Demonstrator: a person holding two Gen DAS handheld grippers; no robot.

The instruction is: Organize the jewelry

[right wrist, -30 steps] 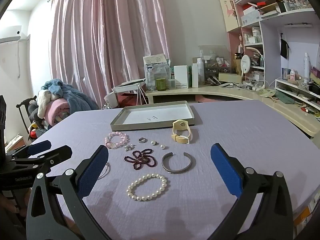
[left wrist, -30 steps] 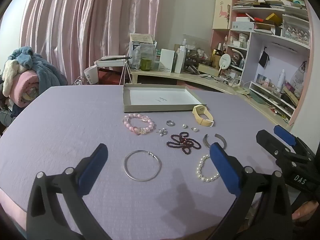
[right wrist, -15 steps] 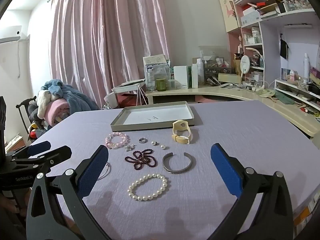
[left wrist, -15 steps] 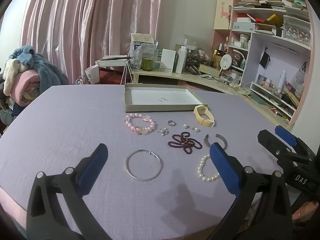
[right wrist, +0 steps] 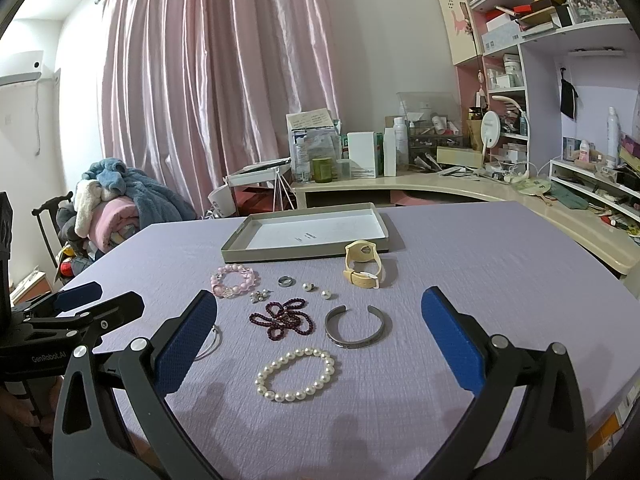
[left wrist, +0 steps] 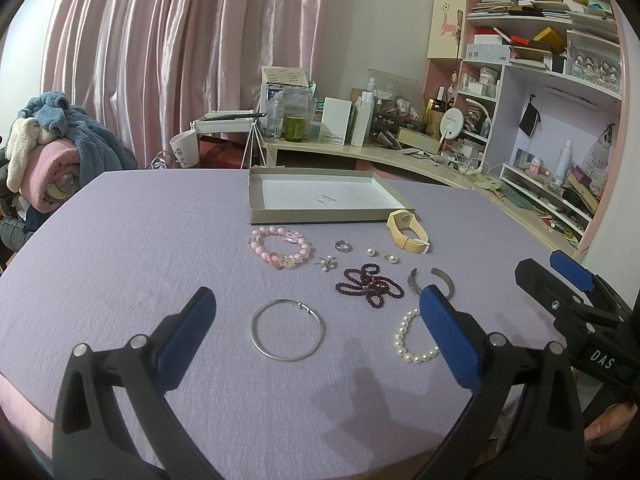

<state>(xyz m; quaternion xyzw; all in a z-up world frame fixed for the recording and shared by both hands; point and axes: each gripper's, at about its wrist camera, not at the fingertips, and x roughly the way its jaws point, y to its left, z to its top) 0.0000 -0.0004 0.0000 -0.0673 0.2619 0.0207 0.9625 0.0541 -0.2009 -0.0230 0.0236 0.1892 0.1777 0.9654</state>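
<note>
Item: jewelry set, unsorted, on a lilac-covered counter (left wrist: 120,248).

Receptacle: shallow grey tray (left wrist: 256,200), white inside and holding nothing, at the far side of the counter.

Pieces, all lying outside the tray:
- pink bead bracelet (left wrist: 280,247), just in front of the tray
- small ring (left wrist: 343,245)
- two pearl studs (left wrist: 371,251)
- small silver cluster (left wrist: 327,264)
- cream watch (left wrist: 407,232), touching or almost touching the tray's near right corner
- dark red bead strand (left wrist: 370,285), looped in a heap
- open metal cuff (right wrist: 353,327)
- pearl bracelet (right wrist: 296,374)
- thin silver hoop (left wrist: 287,329)

Left gripper (left wrist: 316,336): fingers wide apart, holding nothing, poised low over the near edge and framing the silver hoop.

Right gripper (right wrist: 318,344): fingers likewise spread and free, framing the pearl bracelet and cuff. Both pointed forward toward the tray, roughly level with each other.

Stage, as judged: no piece had yet been lifted; the first pick was pending.

Handling note: the hoop lay flat and thin, so one finger would probably need to go inside the ring and one outside, closing across the wire. The pearl bracelet should be pinched across a few beads, gently, as strands slip. The loose studs and ring would need the finest closure, perhaps best left until last.
</note>
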